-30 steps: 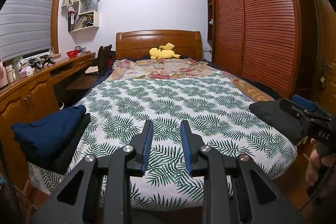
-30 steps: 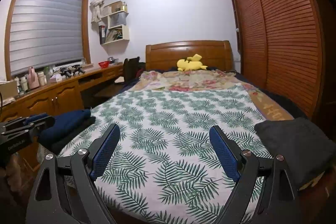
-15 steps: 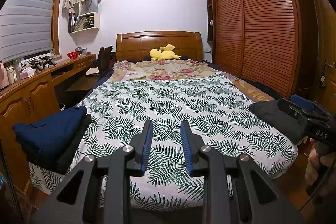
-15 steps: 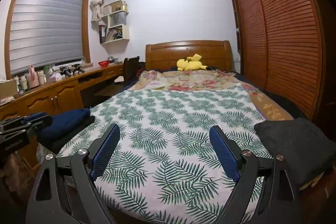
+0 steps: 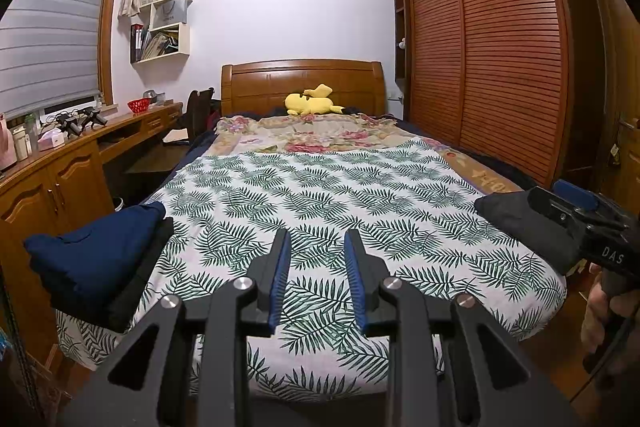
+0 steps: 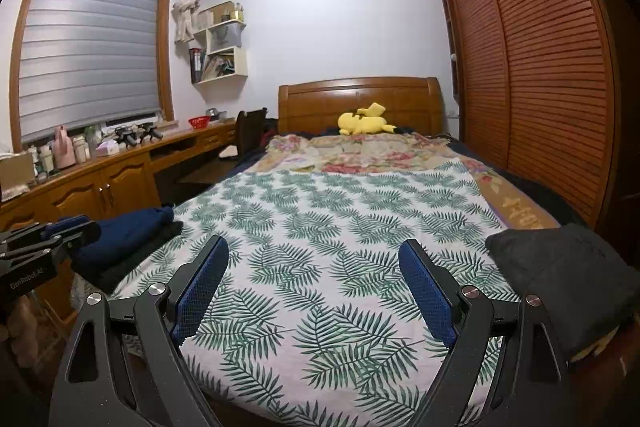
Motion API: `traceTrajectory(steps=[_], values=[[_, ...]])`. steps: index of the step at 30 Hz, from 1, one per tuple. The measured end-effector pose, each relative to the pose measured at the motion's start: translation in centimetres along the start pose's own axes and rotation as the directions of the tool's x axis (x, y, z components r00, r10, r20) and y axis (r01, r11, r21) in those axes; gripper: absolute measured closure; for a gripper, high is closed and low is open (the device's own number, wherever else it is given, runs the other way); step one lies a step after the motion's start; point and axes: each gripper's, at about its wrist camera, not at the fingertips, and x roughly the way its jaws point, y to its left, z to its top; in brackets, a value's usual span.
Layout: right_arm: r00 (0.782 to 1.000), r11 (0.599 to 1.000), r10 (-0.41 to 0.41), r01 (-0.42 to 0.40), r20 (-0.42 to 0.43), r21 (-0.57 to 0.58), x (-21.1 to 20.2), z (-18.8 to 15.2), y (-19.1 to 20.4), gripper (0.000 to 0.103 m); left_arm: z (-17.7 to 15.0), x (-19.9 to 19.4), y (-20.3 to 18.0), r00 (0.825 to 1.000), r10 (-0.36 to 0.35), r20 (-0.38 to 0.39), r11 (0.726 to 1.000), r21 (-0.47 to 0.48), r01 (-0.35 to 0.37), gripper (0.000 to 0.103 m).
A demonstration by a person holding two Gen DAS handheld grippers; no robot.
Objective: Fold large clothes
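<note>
A folded navy garment (image 5: 96, 251) lies on a black one at the bed's near left corner; it also shows in the right wrist view (image 6: 128, 235). A folded dark grey garment (image 5: 520, 223) sits at the near right corner, and in the right wrist view (image 6: 568, 267) too. My left gripper (image 5: 316, 247) hovers over the bed's foot, jaws a narrow gap apart and empty. My right gripper (image 6: 314, 251) is wide open and empty above the foot of the bed.
The bed is covered by a leaf-print sheet (image 5: 320, 195), with a floral blanket and a yellow plush toy (image 5: 312, 101) by the headboard. A wooden desk (image 5: 60, 163) runs along the left. A louvred wardrobe (image 5: 500, 59) stands on the right.
The left wrist view has shifted very slightly. Neither gripper's jaws have changed.
</note>
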Motion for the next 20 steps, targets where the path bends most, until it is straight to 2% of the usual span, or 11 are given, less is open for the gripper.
traceTrajectory(steps=[20], values=[[1.000,1.000,0.001,-0.001,-0.003,0.000,0.14,-0.09,0.23,0.014,-0.08,-0.09,0.01,1.000,-0.001,0.000,1.000,-0.003,0.001,0.076]])
